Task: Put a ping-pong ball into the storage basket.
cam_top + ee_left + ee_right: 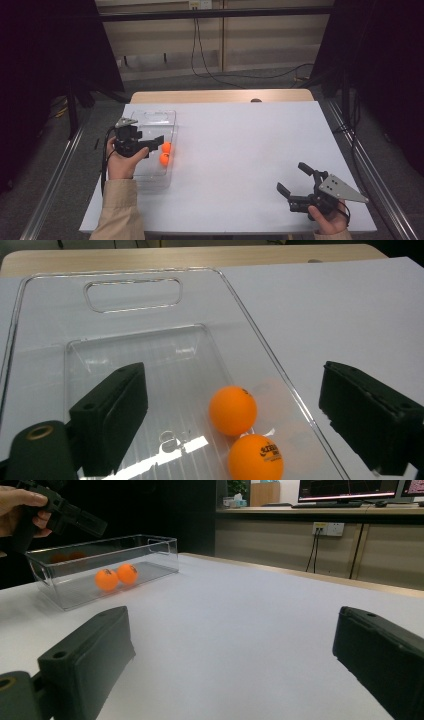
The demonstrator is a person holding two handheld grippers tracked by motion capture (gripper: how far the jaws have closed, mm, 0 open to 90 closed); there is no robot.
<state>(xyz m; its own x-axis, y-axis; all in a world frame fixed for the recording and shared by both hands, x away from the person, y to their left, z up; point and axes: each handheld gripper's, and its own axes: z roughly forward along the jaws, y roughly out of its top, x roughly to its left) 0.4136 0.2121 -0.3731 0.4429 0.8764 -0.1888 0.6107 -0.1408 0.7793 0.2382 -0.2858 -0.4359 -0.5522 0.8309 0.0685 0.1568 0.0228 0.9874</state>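
The left tongs [156,146] hang spread over a clear bin [150,117], with nothing between the jaws. Just below them two orange balls [233,410] lie in the bin, touching each other, close to the bin wall on the worktop's inner side; the nearer one carries dark print. The bin stands near the left edge of the white worktop [240,150], its handle slot at the far end. A hand [121,161] in a beige sleeve [116,210] holds these tongs from behind. Well apart, near the worktop's front right corner, the right tongs [295,176] sit low over bare surface, jaws spread wide and empty, a grey plate [342,189] on top. In the right gripper view the bin and balls show far off to the left.
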